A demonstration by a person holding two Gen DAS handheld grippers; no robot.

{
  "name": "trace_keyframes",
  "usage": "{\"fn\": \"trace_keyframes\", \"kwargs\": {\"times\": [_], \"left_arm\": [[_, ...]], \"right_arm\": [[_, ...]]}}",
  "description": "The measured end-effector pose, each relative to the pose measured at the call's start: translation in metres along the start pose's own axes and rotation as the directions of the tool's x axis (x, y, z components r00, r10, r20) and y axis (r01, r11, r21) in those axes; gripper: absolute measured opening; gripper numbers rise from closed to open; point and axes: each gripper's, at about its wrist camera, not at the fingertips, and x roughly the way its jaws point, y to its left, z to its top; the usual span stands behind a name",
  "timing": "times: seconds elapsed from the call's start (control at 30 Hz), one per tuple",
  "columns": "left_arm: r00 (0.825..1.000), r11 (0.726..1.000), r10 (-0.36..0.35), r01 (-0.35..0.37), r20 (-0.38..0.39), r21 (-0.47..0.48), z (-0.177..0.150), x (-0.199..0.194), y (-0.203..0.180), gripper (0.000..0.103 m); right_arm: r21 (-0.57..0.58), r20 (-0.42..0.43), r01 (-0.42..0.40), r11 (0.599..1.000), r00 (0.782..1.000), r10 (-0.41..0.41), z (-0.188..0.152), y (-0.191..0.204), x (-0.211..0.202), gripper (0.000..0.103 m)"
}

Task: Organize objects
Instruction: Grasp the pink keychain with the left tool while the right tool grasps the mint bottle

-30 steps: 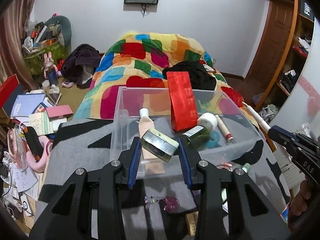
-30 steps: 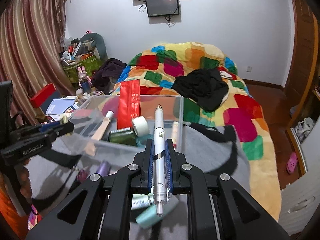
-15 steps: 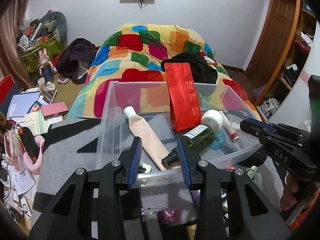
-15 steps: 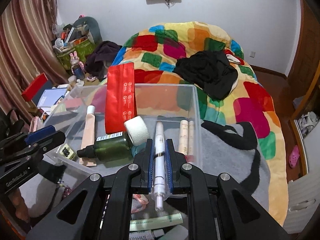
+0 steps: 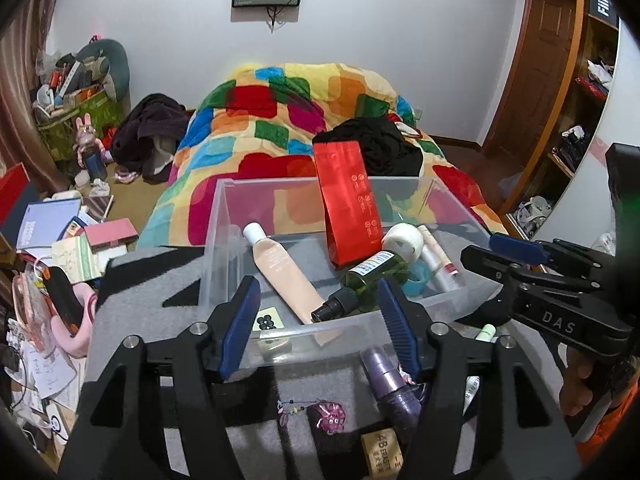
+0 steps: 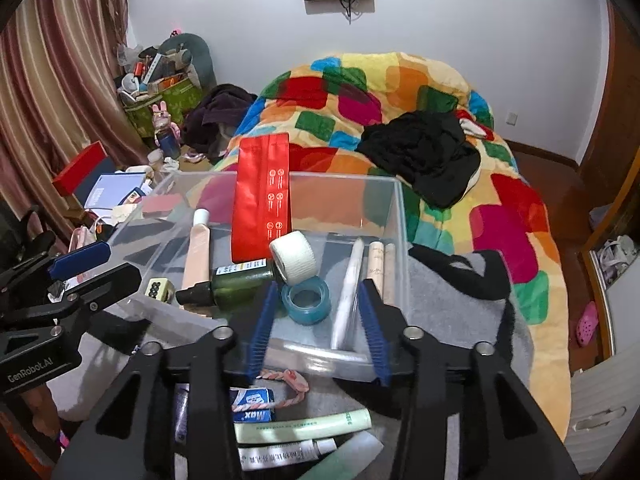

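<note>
A clear plastic bin (image 5: pixel 224 216) (image 6: pixel 400 216) sits on a grey blanket. In it lie a red pouch (image 5: pixel 348 208), a peach tube (image 5: pixel 280 268), a green bottle (image 5: pixel 368 276), a white tape roll (image 6: pixel 294 256), a blue tape ring (image 6: pixel 306 300), a small green box with dots (image 5: pixel 269 322) and a white pen (image 6: pixel 348 288). My left gripper (image 5: pixel 320 320) is open and empty at the bin's near wall. My right gripper (image 6: pixel 320 320) is open and empty over the near wall, above the pen.
In front of the bin lie a purple bottle (image 5: pixel 390 388), a pink charm (image 5: pixel 330 420), pale green tubes (image 6: pixel 302 426), a "Max" packet (image 6: pixel 252 400) and a braided cord (image 6: pixel 288 380). A colourful bed (image 6: pixel 400 92) is behind. Clutter covers the floor on the left (image 5: pixel 52 232).
My left gripper opened and dropped the small green box into the bin. My right gripper moved over the bin, opened, and the white pen now lies inside.
</note>
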Motion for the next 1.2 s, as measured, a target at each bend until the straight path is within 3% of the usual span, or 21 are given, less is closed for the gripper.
{"fn": "trace_keyframes", "kwargs": {"times": [0.1, 0.37, 0.6, 0.77, 0.87, 1.0, 1.07, 1.2], "left_arm": [[0.999, 1.000, 0.006, -0.006, 0.033, -0.002, 0.000, -0.012, 0.001, 0.086], [0.999, 1.000, 0.013, -0.013, 0.032, -0.008, -0.018, -0.026, 0.010, 0.087], [0.996, 0.999, 0.008, -0.011, -0.094, -0.034, -0.059, -0.004, 0.018, 0.087], [0.980, 0.999, 0.017, -0.023, -0.200, -0.030, -0.087, 0.020, 0.019, 0.087], [0.981, 0.998, 0.060, -0.057, -0.184, 0.021, -0.095, 0.020, 0.009, 0.087], [0.981, 0.998, 0.060, -0.055, -0.185, 0.031, -0.095, 0.020, 0.004, 0.082], [0.981, 0.998, 0.056, -0.052, -0.187, 0.026, -0.093, 0.021, 0.003, 0.078], [0.981, 0.999, 0.042, -0.039, -0.188, 0.021, -0.087, 0.022, 0.000, 0.068]], "right_arm": [[-0.006, 0.027, 0.002, 1.000, 1.000, -0.002, -0.002, 0.000, -0.013, 0.059], [-0.044, 0.095, 0.062, 0.997, 0.994, -0.057, -0.018, 0.006, -0.045, 0.079], [-0.038, 0.036, 0.081, 0.996, 0.996, -0.079, -0.051, 0.002, -0.042, 0.080], [0.010, -0.042, 0.062, 0.998, 0.997, -0.062, -0.078, -0.008, -0.030, 0.080], [0.048, -0.094, 0.050, 0.998, 0.995, -0.046, -0.095, -0.015, -0.019, 0.080], [0.114, -0.144, 0.059, 0.992, 0.989, -0.042, -0.109, -0.030, -0.007, 0.079], [0.126, -0.127, 0.062, 0.990, 0.991, -0.046, -0.109, -0.032, -0.010, 0.076], [0.137, -0.132, 0.063, 0.989, 0.990, -0.045, -0.106, -0.036, -0.008, 0.060]]}}
